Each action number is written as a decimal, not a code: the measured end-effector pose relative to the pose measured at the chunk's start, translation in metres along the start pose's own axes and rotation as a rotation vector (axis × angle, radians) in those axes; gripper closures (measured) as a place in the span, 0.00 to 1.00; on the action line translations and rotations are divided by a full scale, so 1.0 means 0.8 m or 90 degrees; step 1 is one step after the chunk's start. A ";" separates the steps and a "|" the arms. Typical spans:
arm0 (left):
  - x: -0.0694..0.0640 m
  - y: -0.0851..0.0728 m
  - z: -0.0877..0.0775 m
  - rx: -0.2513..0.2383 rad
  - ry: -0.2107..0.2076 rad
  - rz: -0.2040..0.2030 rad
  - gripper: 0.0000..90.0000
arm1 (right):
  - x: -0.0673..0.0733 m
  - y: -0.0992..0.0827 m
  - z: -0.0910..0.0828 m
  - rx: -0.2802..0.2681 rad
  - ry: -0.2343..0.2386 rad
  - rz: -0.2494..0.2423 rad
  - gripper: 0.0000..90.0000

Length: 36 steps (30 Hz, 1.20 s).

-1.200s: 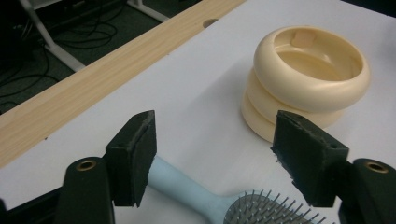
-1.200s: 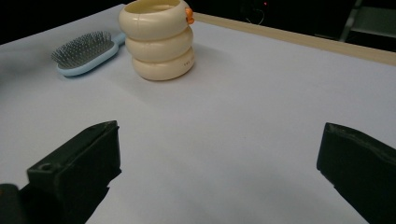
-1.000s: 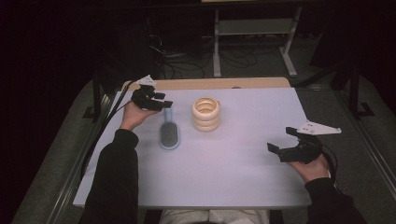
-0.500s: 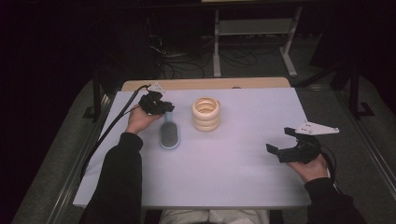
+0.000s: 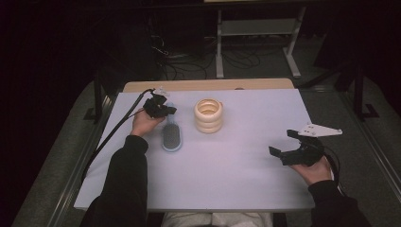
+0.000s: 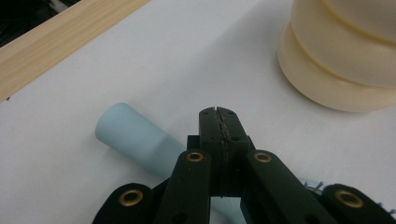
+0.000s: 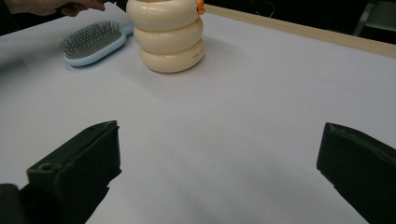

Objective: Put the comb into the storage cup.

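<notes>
Left gripper view shows the left tool (image 6: 219, 116) clenched: its two black jaws have just been closing and now meet along a thin seam with nothing between the pads, while the round handle (image 6: 133, 135) of the pale blue plastic hairbrush (image 5: 171, 137) passes underneath them. The main risk, as I judge it, is a missed grasp. The jaws seem to have closed above the handle rather than around it, so a lift from here would probably come up empty. Pressing the shut tips down onto the smooth round handle could also roll or skid the brush across the white counter (image 5: 246, 179). A shove sideways could push it into the cream stack of three plastic rings (image 5: 208, 116), which stands just to the right of the brush in the high view, and so knock the stack out of place. The brush lies flat, bristles up, left of the ring stack, with its handle pointing away from the person. In the high view the left hand (image 5: 144, 124) reaches forward to the left of the stack, and the tool angles towards the handle end. The right tool (image 5: 283, 143) is released, its jaws spread wide. It is held low over the counter, well to the right of the ring stack and nearer the person, and its jaws face the stack.
</notes>
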<state>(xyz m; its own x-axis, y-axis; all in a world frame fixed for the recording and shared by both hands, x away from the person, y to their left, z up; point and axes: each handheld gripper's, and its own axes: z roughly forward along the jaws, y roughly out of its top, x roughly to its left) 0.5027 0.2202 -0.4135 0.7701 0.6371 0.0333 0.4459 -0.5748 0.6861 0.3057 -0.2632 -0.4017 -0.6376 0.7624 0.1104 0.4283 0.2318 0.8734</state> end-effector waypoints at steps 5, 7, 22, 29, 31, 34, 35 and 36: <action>0.001 -0.003 0.007 0.025 0.004 0.006 1.00 | -0.001 0.000 0.001 0.002 0.002 0.001 0.00; 0.002 -0.005 0.009 0.033 0.006 0.004 1.00 | 0.000 0.000 0.002 0.005 0.002 -0.001 0.00; 0.007 -0.025 0.011 0.061 0.012 -0.026 1.00 | 0.002 0.000 0.003 0.005 -0.007 -0.006 0.00; 0.017 -0.046 -0.011 0.041 0.009 -0.051 1.00 | 0.003 0.000 0.004 0.010 -0.008 -0.007 0.00; 0.016 -0.050 -0.013 0.052 0.013 -0.046 1.00 | 0.003 0.000 0.004 0.012 -0.009 -0.008 0.00; 0.013 -0.055 -0.016 0.058 0.017 -0.042 1.00 | 0.004 -0.001 0.005 0.013 -0.009 -0.010 0.00; 0.012 -0.057 -0.018 0.059 0.019 -0.045 1.00 | 0.004 -0.001 0.005 0.013 -0.009 -0.010 0.00; 0.012 -0.059 -0.019 0.060 0.019 -0.046 1.00 | 0.004 -0.001 0.005 0.013 -0.009 -0.010 0.00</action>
<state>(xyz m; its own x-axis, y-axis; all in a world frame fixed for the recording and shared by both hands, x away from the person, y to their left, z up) 0.4824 0.2614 -0.4341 0.7208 0.6930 0.0086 0.5422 -0.5716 0.6159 0.3062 -0.2584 -0.4037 -0.6356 0.7668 0.0898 0.4316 0.2565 0.8648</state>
